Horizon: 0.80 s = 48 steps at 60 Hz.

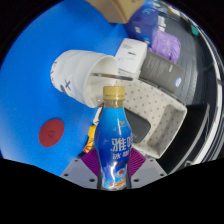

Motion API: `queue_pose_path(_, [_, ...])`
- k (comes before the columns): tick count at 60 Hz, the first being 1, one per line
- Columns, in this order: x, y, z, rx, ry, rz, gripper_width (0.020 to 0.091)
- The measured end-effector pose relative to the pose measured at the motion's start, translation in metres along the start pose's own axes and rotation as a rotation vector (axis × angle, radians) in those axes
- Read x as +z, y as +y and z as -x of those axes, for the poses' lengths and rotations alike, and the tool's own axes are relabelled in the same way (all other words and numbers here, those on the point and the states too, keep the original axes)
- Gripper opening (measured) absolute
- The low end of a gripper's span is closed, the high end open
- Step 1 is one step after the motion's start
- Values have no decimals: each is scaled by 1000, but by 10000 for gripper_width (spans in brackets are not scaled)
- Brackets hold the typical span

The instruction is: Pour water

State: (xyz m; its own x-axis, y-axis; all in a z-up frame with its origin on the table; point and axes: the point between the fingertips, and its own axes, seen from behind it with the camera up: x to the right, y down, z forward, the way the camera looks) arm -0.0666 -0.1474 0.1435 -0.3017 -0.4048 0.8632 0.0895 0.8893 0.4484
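While gripper (117, 172) clamps bottle (116, 140) (upright), cup (82, 75) sits beyond.

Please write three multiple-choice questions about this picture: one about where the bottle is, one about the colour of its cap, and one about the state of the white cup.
1. Where is the bottle?
A. Between the gripper fingers
B. Far beyond the fingers
C. Inside the cup

2. What colour is the bottle's cap?
A. Green
B. Yellow-orange
C. Black

3. How is the white cup positioned?
A. Upright
B. Upside down
C. Lying on its side

Answers: 1 A, the fingers press on the bottle's lower body at both sides. 2 B, the cap on top looks yellow-orange. 3 C, its open mouth faces sideways on the blue surface.
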Motion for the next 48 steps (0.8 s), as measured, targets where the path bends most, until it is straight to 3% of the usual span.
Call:
queue_pose_path(19, [1,-9,5,51,-33,-14,329])
queue_pose_path(37, [-24,-13,8,1003,-166,-140,331])
queue_pose_path(48, [-10,7,16,1517,-233,-240,330])
